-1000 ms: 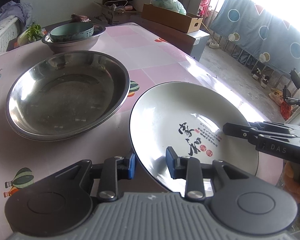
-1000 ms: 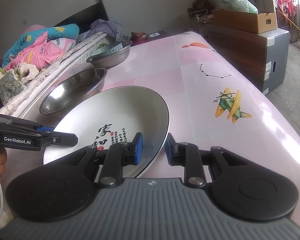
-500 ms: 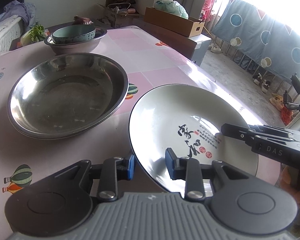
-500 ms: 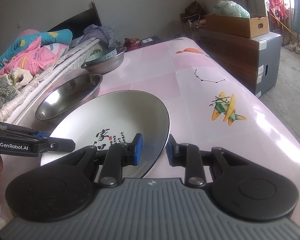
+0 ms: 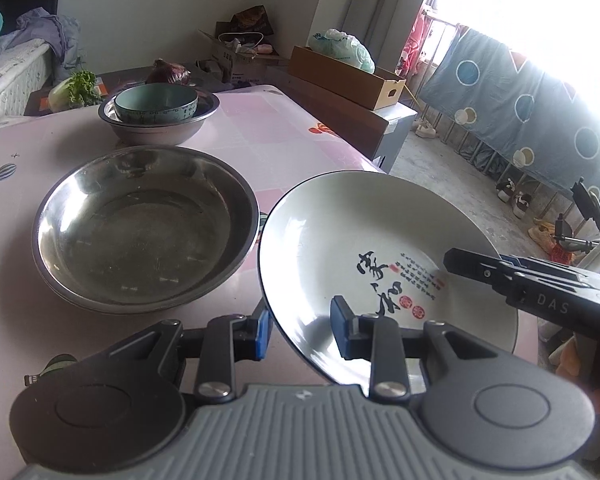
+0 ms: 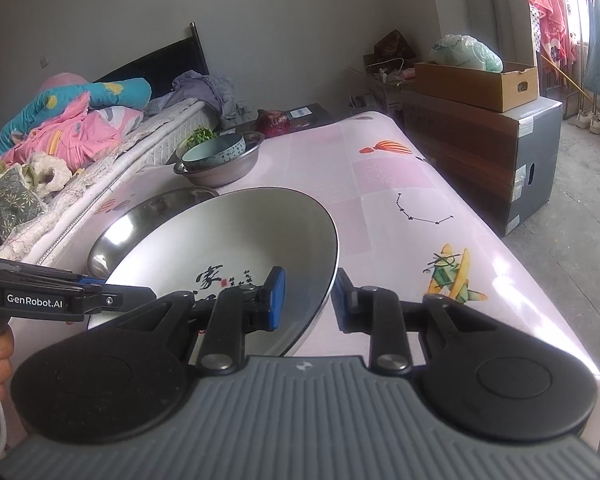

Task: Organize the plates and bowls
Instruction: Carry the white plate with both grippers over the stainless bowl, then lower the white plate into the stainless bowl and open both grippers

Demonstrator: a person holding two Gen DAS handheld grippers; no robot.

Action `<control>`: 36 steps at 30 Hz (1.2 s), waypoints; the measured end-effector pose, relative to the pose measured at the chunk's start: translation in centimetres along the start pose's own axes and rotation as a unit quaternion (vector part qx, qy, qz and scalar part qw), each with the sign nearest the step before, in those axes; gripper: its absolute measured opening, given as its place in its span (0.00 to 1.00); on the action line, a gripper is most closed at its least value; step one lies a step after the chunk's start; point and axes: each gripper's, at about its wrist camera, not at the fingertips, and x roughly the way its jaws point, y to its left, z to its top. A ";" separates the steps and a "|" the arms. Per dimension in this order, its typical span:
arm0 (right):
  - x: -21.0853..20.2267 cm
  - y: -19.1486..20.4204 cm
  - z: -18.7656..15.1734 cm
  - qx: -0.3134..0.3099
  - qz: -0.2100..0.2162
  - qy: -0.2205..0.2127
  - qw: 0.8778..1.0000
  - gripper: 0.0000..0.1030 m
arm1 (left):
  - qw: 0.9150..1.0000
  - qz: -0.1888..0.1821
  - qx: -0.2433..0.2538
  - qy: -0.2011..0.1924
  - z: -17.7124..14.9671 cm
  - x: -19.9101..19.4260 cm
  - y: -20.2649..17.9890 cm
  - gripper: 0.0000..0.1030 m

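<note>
Plate (image 5: 364, 248) is clamped at opposite rims by left gripper (image 5: 300, 330) and right gripper (image 6: 308, 298) — probably clear of the table. Steel basin (image 5: 144, 228) lies just left of the left gripper — nearer that hand.

Wide steel basin (image 5: 144, 232) sits just left of the white plate (image 5: 364, 248), little gap between. Farther back, steel bowl (image 5: 160, 124) with teal bowl (image 5: 156, 102) inside it blocks the far-left table (image 6: 400, 200). Right half of pink tabletop bare. Stacked cardboard boxes (image 6: 480, 128) stand close beside its far-right edge
</note>
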 end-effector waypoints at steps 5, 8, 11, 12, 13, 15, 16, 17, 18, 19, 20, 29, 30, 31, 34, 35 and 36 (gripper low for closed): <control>0.7 1.9 2.1 -0.012 0.016 -0.009 1.000 0.25 | 1.000 0.012 -0.015 -0.024 1.3 -1.5 1.9 0.30; 2.1 3.6 3.6 -0.017 0.035 -0.013 0.999 0.25 | 0.999 0.027 -0.027 -0.034 2.0 -2.3 3.6 0.30; 4.1 5.1 4.8 -0.017 0.054 -0.010 0.998 0.25 | 0.997 0.044 -0.044 -0.038 2.4 -2.8 5.7 0.30; 4.8 5.7 5.1 -0.017 0.061 -0.005 0.998 0.25 | 0.997 0.050 -0.050 -0.039 2.6 -2.9 6.4 0.30; 5.7 6.3 5.4 -0.018 0.066 0.000 0.998 0.25 | 0.996 0.057 -0.057 -0.038 2.7 -2.9 7.3 0.30; 7.2 7.3 5.7 -0.022 0.073 0.012 0.997 0.25 | 0.995 0.066 -0.069 -0.034 3.0 -2.8 8.7 0.30; 8.3 8.1 5.9 -0.024 0.075 0.022 0.997 0.25 | 0.994 0.070 -0.076 -0.029 3.1 -2.6 9.6 0.30; 9.2 8.5 6.0 -0.023 0.076 0.031 0.996 0.24 | 0.994 0.072 -0.083 -0.024 3.2 -2.3 10.3 0.30; 10.1 8.8 6.1 -0.021 0.077 0.041 0.996 0.24 | 0.993 0.073 -0.090 -0.018 3.3 -2.1 11.0 0.30; 11.1 9.2 6.1 -0.019 0.075 0.054 0.996 0.24 | 0.993 0.073 -0.096 -0.011 3.3 -1.7 11.6 0.30; 11.7 9.4 6.2 -0.017 0.072 0.064 0.995 0.24 | 0.992 0.071 -0.101 -0.006 3.4 -1.4 12.1 0.30; 16.1 10.6 6.6 -0.013 0.045 0.117 0.992 0.24 | 0.990 0.047 -0.132 0.007 3.5 -0.5 14.8 0.28; 16.4 10.9 6.7 -0.016 0.043 0.117 0.992 0.24 | 0.990 0.047 -0.133 0.006 3.5 -0.4 15.1 0.28; 16.6 10.9 6.8 -0.019 0.039 0.116 0.992 0.24 | 0.990 0.045 -0.136 0.006 3.6 -0.4 15.2 0.28; 16.8 11.2 7.2 -0.028 0.032 0.111 0.993 0.26 | 0.989 0.040 -0.142 0.007 3.7 -0.5 15.7 0.28; 16.9 11.1 7.4 -0.028 0.032 0.109 0.993 0.26 | 0.989 0.040 -0.144 0.006 3.8 -0.5 15.8 0.28; 16.8 11.1 7.6 -0.028 0.032 0.107 0.993 0.28 | 0.988 0.040 -0.146 0.005 3.8 -0.6 15.9 0.28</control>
